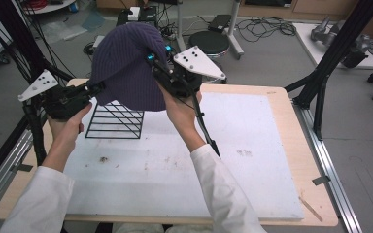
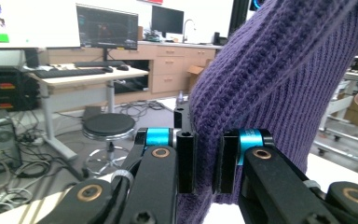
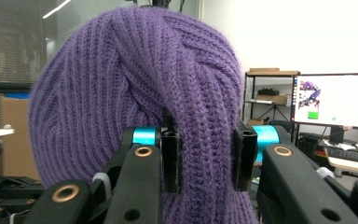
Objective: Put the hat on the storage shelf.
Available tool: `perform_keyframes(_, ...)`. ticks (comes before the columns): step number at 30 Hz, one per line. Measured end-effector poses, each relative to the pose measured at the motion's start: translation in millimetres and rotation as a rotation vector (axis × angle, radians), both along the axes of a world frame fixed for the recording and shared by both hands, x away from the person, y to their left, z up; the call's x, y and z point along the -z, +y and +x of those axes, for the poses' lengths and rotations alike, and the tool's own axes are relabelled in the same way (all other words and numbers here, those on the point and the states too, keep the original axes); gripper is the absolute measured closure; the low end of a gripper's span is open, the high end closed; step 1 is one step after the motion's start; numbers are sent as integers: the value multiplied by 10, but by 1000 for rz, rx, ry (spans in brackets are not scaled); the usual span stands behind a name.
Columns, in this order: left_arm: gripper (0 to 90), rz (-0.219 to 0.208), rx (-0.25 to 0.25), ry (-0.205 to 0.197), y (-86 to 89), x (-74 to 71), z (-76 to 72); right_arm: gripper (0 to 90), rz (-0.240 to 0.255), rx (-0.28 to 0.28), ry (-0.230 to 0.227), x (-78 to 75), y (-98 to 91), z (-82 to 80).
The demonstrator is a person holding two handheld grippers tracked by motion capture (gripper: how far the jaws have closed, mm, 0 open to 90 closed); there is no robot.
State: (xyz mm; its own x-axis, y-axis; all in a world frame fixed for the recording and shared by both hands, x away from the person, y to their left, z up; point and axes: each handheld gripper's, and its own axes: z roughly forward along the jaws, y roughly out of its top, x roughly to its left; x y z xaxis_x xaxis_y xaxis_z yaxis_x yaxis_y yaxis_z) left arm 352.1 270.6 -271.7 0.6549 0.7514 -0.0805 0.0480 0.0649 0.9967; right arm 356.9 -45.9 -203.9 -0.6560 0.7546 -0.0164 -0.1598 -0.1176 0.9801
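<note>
Both claws are clamped on a purple knit hat (image 1: 126, 68): my left claw (image 1: 98, 89) pinches its lower left edge, my right claw (image 1: 158, 60) a thick fold on its right side. Stretched between them, the hat hangs above a black wire rack (image 1: 115, 121) on the worktop (image 1: 252, 160), directly below.
</note>
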Motion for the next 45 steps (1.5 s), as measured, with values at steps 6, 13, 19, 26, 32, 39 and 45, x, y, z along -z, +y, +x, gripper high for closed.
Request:
perform_keyframes(6,820,33,-22,-2,131,-98,69,717,2,12,15,-39,135,85)
perform_keyframes(13,818,50,-29,1,260,-109,145,717,-18,22,21,-62,280,158)
perform_keyframes(19,816,45,-38,8,366,-56,161,716,-42,26,23,-35,392,197)
perform_keyframes(26,817,33,-56,23,429,118,176,714,-68,20,36,55,499,232)
perform_keyframes(32,816,21,-61,53,525,186,183,712,-73,2,57,125,587,268)
perform_keyframes(39,811,21,-78,78,601,361,181,709,-117,-1,73,214,701,301)
perform_keyframes(45,808,5,-101,100,668,462,178,705,-144,-12,93,284,800,293)
